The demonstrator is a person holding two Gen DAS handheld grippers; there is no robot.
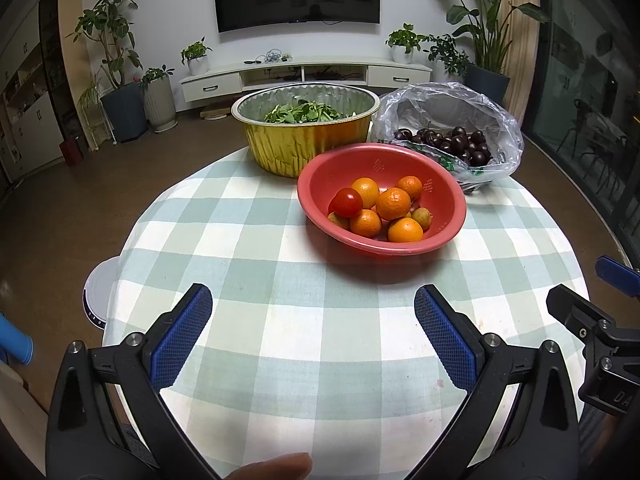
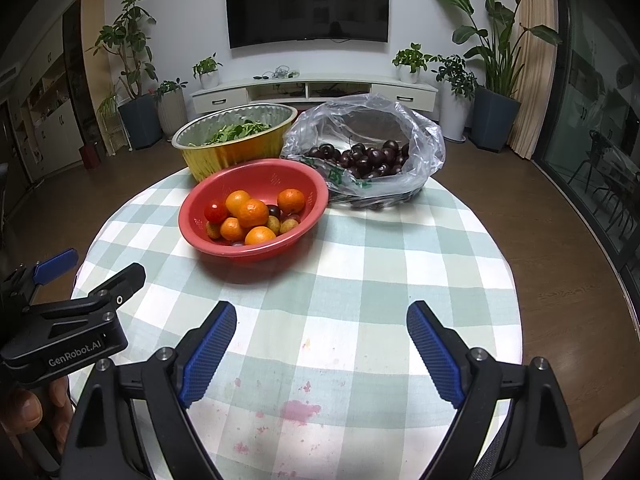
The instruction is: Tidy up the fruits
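A red bowl (image 1: pixel 340 170) (image 2: pixel 296 176) on the round table holds several oranges (image 1: pixel 393 203) (image 2: pixel 253 213), a red tomato (image 1: pixel 346 202) (image 2: pixel 215 212), small yellowish fruits (image 1: pixel 421 216) (image 2: pixel 289 225) and, in the right wrist view, a dark cherry (image 2: pixel 274 211). Behind it to the right, a clear plastic bag (image 1: pixel 452 104) (image 2: pixel 360 120) holds several dark cherries (image 1: pixel 460 142) (image 2: pixel 368 156). My left gripper (image 1: pixel 313 304) is open over the checked cloth, short of the bowl, with nothing between its fingers. My right gripper (image 2: pixel 321 318) is also open and empty.
A gold foil basin (image 1: pixel 304 136) (image 2: pixel 236 148) of green leaves stands behind the bowl. The checked tablecloth (image 1: pixel 280 288) (image 2: pixel 360 280) bears pink stains near the front. A white round object (image 1: pixel 98 292) sits below the table's left edge. Potted plants and a TV cabinet line the far wall.
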